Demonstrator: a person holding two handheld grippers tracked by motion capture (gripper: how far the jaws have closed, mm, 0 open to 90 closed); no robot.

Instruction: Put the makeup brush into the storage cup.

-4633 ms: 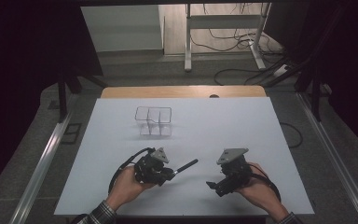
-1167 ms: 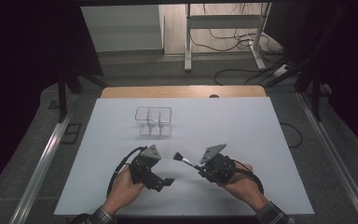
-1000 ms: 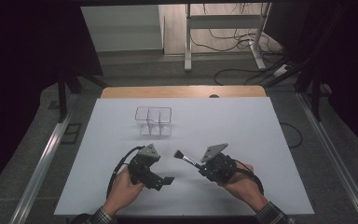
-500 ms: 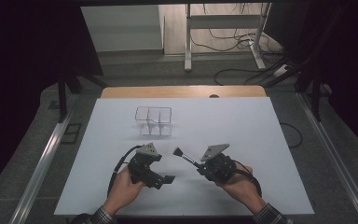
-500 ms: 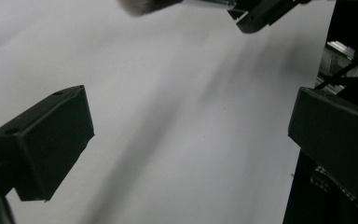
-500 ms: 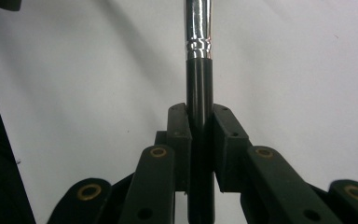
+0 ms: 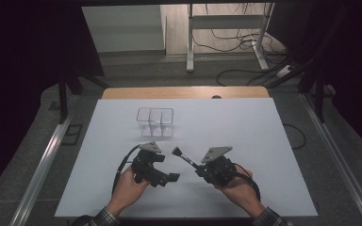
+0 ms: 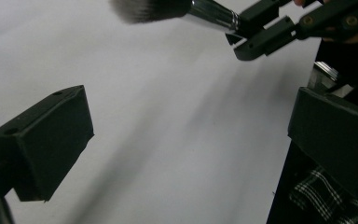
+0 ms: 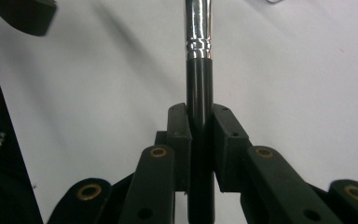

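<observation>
A black-handled makeup brush (image 7: 183,157) with a silver ferrule is clamped in my right gripper (image 7: 197,165), bristles pointing up-left toward the far side. In the right gripper view the jaws are shut on the brush handle (image 9: 199,79), which rises straight up between them. My left gripper (image 7: 169,178) is held just left of it, open and with nothing in it. In the left gripper view its two jaws stand wide apart over bare white table, around the left gripper (image 8: 186,135). The brush bristles (image 8: 144,7) and the right gripper (image 8: 256,32) show at the top.
A clear plastic organizer (image 7: 155,122) with several compartments stands on the white table (image 7: 245,127) beyond the grippers. A wooden strip (image 7: 184,92) borders the far edge. Metal rails run along both sides, and cables lie on the floor beyond.
The brush passed from my left gripper to my right. The right gripper has since carried it slightly left and away, while the left gripper opened and drew back.
</observation>
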